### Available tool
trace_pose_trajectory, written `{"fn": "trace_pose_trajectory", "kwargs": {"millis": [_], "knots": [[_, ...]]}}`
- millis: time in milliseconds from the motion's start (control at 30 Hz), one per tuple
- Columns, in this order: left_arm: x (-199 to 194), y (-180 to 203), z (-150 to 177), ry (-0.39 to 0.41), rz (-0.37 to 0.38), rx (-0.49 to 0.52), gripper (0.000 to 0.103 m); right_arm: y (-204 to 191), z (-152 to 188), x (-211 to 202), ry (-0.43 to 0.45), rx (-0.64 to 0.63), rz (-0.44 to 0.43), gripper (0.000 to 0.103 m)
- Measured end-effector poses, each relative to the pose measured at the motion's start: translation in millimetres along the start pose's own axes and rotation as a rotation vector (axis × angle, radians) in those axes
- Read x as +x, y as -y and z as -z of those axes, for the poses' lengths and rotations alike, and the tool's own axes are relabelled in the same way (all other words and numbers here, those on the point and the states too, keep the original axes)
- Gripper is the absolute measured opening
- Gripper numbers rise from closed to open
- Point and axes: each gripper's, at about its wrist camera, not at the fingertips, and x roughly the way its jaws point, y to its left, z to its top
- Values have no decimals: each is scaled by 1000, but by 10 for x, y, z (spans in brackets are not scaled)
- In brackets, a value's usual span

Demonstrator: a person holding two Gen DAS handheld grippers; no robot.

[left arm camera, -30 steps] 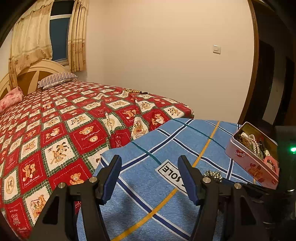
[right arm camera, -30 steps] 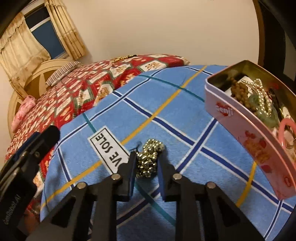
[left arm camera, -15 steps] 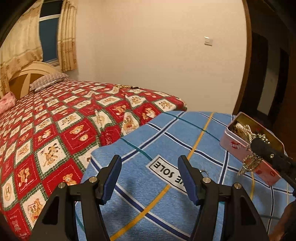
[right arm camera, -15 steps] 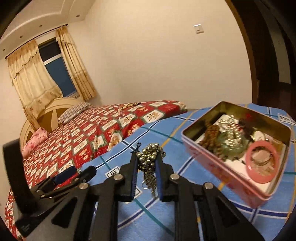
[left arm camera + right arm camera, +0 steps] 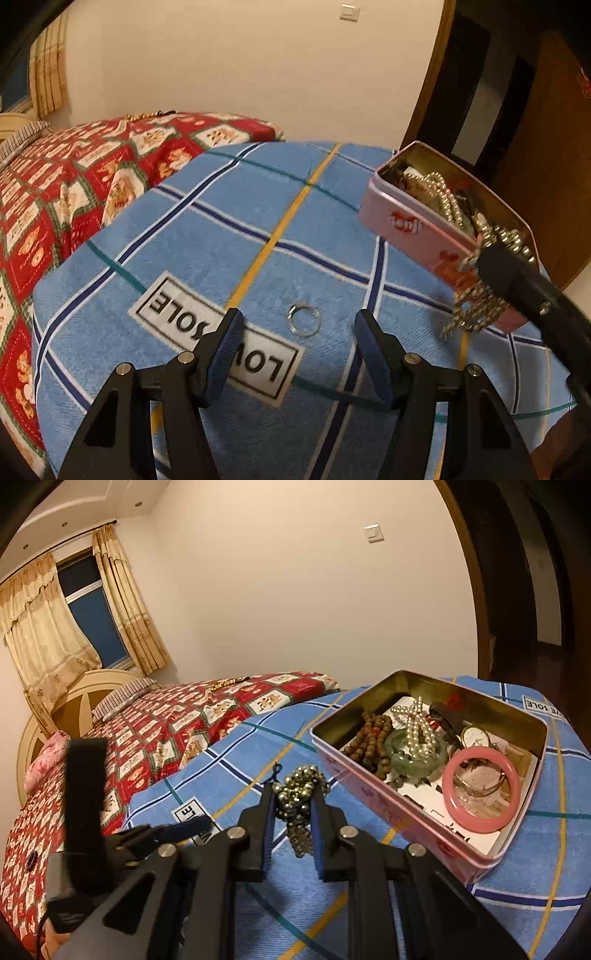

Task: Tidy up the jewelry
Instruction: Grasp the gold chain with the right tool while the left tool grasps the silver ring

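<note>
My right claw (image 5: 293, 805) is squeezed tight on a bunch of shiny gold beads (image 5: 301, 790), and it holds them up in the air just beside the pink tin (image 5: 399, 812). The tin sits on the blue blanket (image 5: 258, 206) and already has pearls (image 5: 417, 727), brown beads (image 5: 373, 742) and a pink bangle (image 5: 480, 788) inside. Part of the bead string hangs down loose under my claw (it looks a bit wobbly). I think that loose end could catch on the tin's edge or drop outside it if I let go too soon. My left claw (image 5: 299, 332) is wide apart and holds nothing. It hangs over a little silver ring (image 5: 304, 320) lying on the blanket. The ring is thin and flat, so my claw could slip off it or pinch the fuzzy blanket instead.
</note>
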Motion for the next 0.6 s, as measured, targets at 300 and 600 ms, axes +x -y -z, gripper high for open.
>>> {"fn": "trace_pose_trajectory", "kwargs": {"millis": [300,600], "knots": [[40,165,16,-19,-92,87,38,20,-12,38,-8,9,-8,20],[50,177,-2,-16,-83,104,19,52,8,52,-15,16,11,20]]}}
